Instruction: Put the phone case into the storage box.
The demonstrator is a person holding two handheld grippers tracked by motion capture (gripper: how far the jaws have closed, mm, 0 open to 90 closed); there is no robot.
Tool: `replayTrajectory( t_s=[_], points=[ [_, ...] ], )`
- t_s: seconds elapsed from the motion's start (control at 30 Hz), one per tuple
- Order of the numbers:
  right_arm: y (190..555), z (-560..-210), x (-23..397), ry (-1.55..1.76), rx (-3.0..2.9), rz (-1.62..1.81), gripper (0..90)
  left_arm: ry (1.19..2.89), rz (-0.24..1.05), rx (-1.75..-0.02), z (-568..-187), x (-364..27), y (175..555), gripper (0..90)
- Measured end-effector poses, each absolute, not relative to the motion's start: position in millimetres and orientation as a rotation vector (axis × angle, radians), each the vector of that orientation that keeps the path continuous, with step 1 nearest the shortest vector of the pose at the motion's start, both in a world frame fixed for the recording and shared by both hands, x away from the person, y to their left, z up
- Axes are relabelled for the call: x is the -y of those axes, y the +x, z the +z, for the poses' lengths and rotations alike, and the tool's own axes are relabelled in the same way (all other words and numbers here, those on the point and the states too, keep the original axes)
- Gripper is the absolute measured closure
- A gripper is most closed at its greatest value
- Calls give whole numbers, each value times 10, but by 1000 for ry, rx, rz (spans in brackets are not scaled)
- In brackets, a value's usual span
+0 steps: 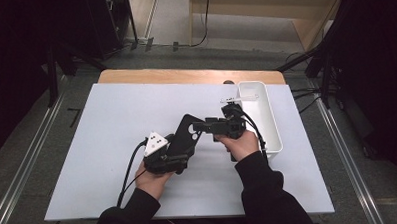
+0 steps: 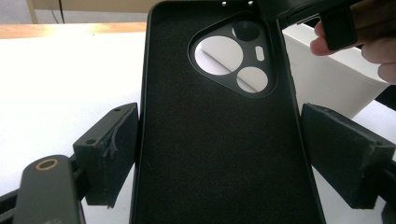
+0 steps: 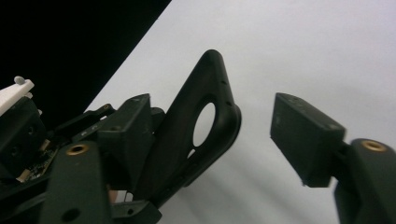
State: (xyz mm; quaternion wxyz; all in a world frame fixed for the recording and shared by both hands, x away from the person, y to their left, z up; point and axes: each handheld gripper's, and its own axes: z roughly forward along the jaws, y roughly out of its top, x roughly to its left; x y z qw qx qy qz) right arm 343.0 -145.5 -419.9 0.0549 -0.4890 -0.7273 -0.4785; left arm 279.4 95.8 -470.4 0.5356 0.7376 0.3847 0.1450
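A black phone case [image 2: 210,140] with a camera cut-out stands tilted above the white table, its soft inner face toward the left gripper view. My left gripper [image 2: 219,154] is shut on its long sides, one pad [image 2: 112,149] against each edge. In the high view the left gripper [image 1: 175,152] holds the case [image 1: 187,128] near the table's middle. My right gripper [image 1: 199,126] reaches in from the right at the case's camera end. In the right gripper view that end of the case [image 3: 187,140] lies between the right gripper's [image 3: 217,135] jaws, near the left one, while the right pad [image 3: 303,137] stands well apart.
A white rectangular bin [image 1: 267,122] stands at the table's right side, with a small white piece [image 1: 238,97] across its far end. The white table top [image 1: 112,130] has bare room to the left and front. A wooden strip [image 1: 185,75] runs along the far edge.
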Motion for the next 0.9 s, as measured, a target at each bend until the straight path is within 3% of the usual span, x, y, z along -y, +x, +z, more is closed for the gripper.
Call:
replayTrajectory(
  t_s=[0.4,0.9],
  points=[
    [3501,-4217,1393,-1527,2123,-1358,677,1757,356,-924,-4698,-939,2763,139],
    [3509,-4176,1436,-1541,2025,-1315,742,1770,386,-899,-4724,-907,2742,137]
  ],
)
